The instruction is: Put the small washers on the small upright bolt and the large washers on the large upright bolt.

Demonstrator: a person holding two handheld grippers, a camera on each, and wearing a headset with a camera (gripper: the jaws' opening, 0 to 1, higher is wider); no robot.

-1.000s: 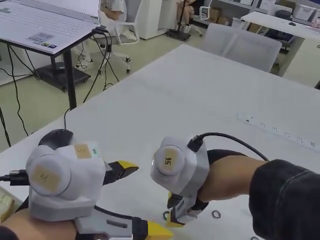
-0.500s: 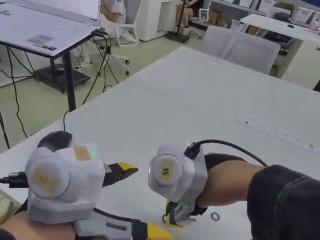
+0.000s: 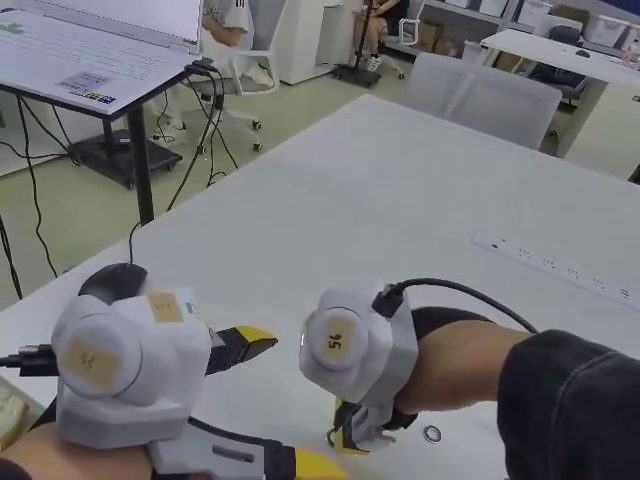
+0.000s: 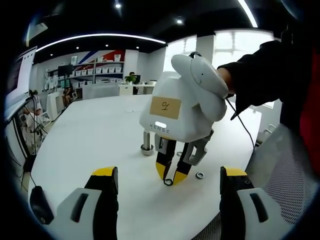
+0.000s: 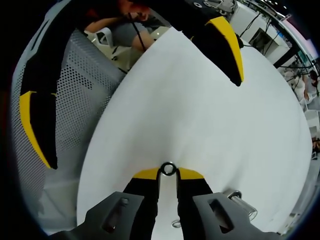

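while my right claw (image 4: 172, 176) is pinching a small washer (image 5: 168, 164) edge-up between its yellow tips, its jaws are pressing on the ring from both sides, and the ring is sitting low over the white table (image 3: 400, 200); whether it is touching the top i cannot tell. a second washer (image 4: 200, 175) is lying flat on the table just beside those tips, and a third washer (image 4: 179, 154) is lying a little beyond them, toward an upright bolt (image 4: 147, 142). that bolt is standing past my right claw with a wider metal collar at its foot, and i cannot tell whether it is the large or the small one. my left claw (image 3: 285, 400) is gaping wide and carrying nothing, its two yellow-tipped jaws spreading to either side of the right claw and pointing at it from near by. my dark sleeve (image 3: 570, 400) is reaching in from the right edge of the head view, and a black cable (image 3: 460, 292) is arching off the back of the right claw. farther out, a dark mouse (image 3: 112, 280) is resting at the table's near left edge, a power strip (image 3: 555, 262) is lying along the right side, a grey chair (image 3: 485, 95) is standing at the far end, and a laptop (image 3: 90, 45) is sitting open on a separate stand to the left.
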